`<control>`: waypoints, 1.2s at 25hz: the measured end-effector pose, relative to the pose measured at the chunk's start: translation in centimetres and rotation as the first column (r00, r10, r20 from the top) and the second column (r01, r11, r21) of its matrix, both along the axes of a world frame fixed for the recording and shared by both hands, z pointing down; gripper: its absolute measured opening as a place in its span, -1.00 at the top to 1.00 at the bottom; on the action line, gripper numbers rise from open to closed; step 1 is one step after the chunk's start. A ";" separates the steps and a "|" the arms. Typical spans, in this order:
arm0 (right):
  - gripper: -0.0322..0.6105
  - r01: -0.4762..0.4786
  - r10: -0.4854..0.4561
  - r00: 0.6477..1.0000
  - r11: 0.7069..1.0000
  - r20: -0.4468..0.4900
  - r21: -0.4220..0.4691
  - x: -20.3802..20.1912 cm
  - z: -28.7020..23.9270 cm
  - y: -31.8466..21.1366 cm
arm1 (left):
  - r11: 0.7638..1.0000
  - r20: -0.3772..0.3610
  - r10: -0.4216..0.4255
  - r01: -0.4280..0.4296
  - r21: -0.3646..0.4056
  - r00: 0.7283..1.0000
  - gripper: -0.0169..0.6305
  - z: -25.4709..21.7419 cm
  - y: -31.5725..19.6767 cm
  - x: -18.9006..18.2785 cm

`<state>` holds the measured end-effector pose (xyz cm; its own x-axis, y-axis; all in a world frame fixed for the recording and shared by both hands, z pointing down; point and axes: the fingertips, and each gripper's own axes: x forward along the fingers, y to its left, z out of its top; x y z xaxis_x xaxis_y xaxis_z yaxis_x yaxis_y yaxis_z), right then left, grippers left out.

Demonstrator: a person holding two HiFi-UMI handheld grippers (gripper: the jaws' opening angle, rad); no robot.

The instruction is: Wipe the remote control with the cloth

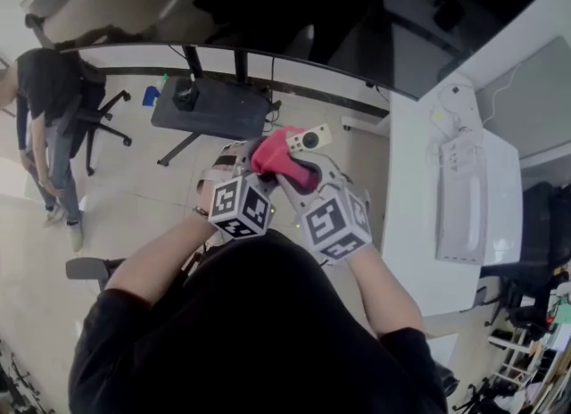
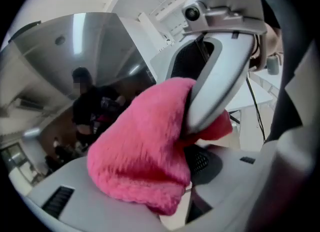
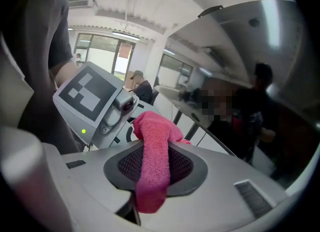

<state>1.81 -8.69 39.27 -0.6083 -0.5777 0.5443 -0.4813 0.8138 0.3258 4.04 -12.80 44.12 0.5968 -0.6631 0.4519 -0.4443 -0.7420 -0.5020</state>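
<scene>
I hold both grippers up in front of my chest, jaws close together. A pink cloth (image 1: 272,155) is bunched between them. My right gripper (image 1: 299,171) is shut on the cloth (image 3: 155,161), which hangs down across its dark lower pad. The cream remote control (image 1: 310,138), with a round dark button, sticks out past the cloth in mid-air. My left gripper (image 1: 243,152) holds its near end, though the cloth (image 2: 145,146) hides that grip. One of the right gripper's grey fingers (image 2: 220,76) presses into the cloth. In the right gripper view the left gripper's marker cube (image 3: 87,98) is at the left.
A white desk (image 1: 419,225) runs down the right side. Ahead on the floor stands a dark low table (image 1: 214,109). A person (image 1: 49,109) stands at the left beside an office chair (image 1: 98,118). A large dark curved panel (image 1: 357,20) spans the top.
</scene>
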 end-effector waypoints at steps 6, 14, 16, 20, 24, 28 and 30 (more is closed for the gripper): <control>0.59 0.074 -0.074 0.988 0.997 -0.139 0.000 -2.6 0.1 0.1 | 0.992 0.068 0.024 -0.032 0.123 0.997 0.30 -1.1 1.0 -1.6; 0.59 -0.035 0.042 0.989 0.998 -0.142 0.054 0.8 -0.6 -1.1 | 0.985 0.039 0.050 -0.056 0.163 0.998 0.30 -1.9 2.1 -2.3; 0.59 -0.083 0.090 0.986 0.995 -0.137 0.057 2.5 -0.7 -1.7 | 0.984 0.046 0.061 -0.067 0.167 0.997 0.30 -1.8 2.3 -2.4; 0.60 -0.167 0.175 0.974 0.984 -0.143 0.067 6.0 -0.6 -3.3 | 0.983 0.046 0.066 -0.073 0.168 0.997 0.30 -1.8 2.5 -2.5; 0.60 -0.233 0.242 0.960 0.969 -0.138 0.078 8.4 -0.6 -4.4 | 0.983 0.041 0.070 -0.076 0.168 0.997 0.30 -1.9 2.8 -2.5; 0.60 -0.249 0.260 0.959 0.963 -0.112 0.101 9.1 -1.7 -4.6 | 0.985 0.031 0.059 -0.063 0.162 0.998 0.30 -2.0 2.7 -2.7; 0.60 -0.203 0.214 0.973 0.972 -0.087 0.115 7.6 -2.6 -3.8 | 0.988 0.027 0.042 -0.045 0.147 0.999 0.30 -1.8 2.3 -2.9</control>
<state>9.44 -12.45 36.64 -0.4151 -0.7430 0.5250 -0.5984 0.6577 0.4575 1.16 -10.47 42.30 0.6169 -0.6971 0.3653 -0.3997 -0.6774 -0.6176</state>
